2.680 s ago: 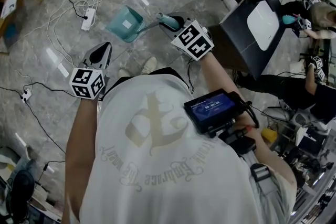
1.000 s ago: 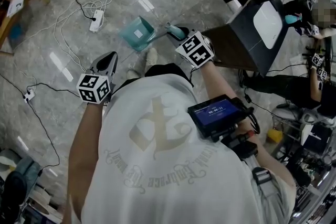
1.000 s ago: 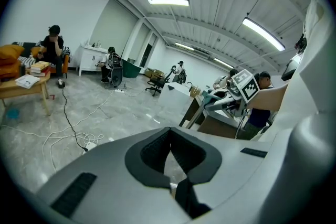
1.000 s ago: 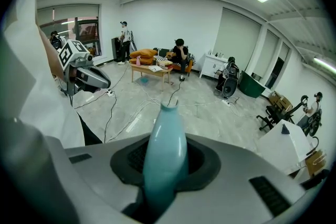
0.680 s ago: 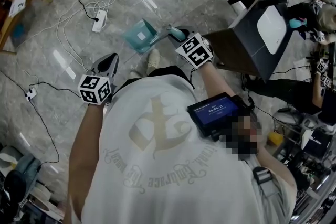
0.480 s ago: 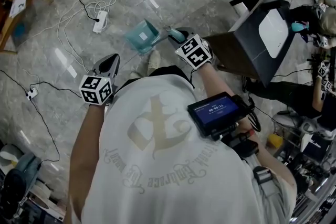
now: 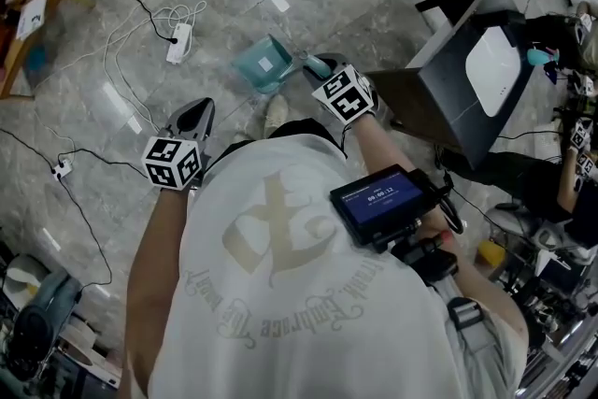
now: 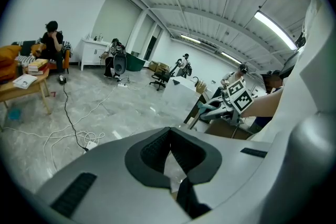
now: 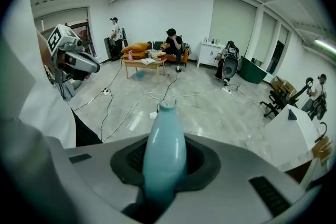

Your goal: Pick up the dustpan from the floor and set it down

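Note:
The teal dustpan hangs tilted over the grey marble floor, in front of the person's shoes. My right gripper is shut on its teal handle, which stands up between the dark pads; the pan itself is hidden in the right gripper view. I cannot tell whether the pan touches the floor. My left gripper is lower left of the pan and well apart from it. Its jaws meet at the tips with nothing between them.
A white power strip with looped cables lies on the floor to the pan's left. A black cable runs further left. A dark stand with a white panel is close on the right. Other people work at the far right.
My right gripper and the dustpan have sunk toward the floor and drifted right in the head view. The left gripper has shifted a little too. Both grips are unchanged.

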### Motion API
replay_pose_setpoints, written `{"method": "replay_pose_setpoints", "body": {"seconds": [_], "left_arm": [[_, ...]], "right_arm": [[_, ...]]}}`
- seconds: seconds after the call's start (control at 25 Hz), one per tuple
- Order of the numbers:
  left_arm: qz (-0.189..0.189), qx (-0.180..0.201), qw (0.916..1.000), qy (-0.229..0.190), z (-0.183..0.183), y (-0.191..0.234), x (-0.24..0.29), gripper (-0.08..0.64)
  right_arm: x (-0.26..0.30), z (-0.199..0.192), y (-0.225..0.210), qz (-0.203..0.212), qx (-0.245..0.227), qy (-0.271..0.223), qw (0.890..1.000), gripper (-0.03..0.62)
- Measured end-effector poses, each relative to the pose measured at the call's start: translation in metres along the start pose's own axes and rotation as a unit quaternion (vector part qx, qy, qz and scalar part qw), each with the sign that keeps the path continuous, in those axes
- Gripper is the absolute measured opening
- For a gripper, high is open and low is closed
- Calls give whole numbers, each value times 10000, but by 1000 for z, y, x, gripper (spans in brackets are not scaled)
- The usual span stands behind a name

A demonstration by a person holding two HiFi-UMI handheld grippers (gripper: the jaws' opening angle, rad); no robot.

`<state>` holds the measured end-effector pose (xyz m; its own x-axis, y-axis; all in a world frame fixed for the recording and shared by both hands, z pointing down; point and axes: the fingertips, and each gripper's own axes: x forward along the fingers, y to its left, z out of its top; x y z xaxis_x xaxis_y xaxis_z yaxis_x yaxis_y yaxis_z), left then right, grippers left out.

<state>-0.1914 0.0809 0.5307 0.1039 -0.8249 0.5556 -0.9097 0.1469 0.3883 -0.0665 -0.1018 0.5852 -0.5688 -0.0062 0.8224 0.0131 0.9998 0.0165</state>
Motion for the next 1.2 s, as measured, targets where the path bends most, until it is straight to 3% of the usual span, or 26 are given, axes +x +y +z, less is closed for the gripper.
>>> {"method": "replay_pose_setpoints", "body": {"seconds": [0.84,1.2], "left_arm": [[289,-79,9988,379,35,10,51,11],[592,-245,9968,478,31,15,51,11]], "right_arm": [[75,-44,-95,-41,565,443,9974,95],[105,-61,-122,-43,386,604,9974,95]]}}
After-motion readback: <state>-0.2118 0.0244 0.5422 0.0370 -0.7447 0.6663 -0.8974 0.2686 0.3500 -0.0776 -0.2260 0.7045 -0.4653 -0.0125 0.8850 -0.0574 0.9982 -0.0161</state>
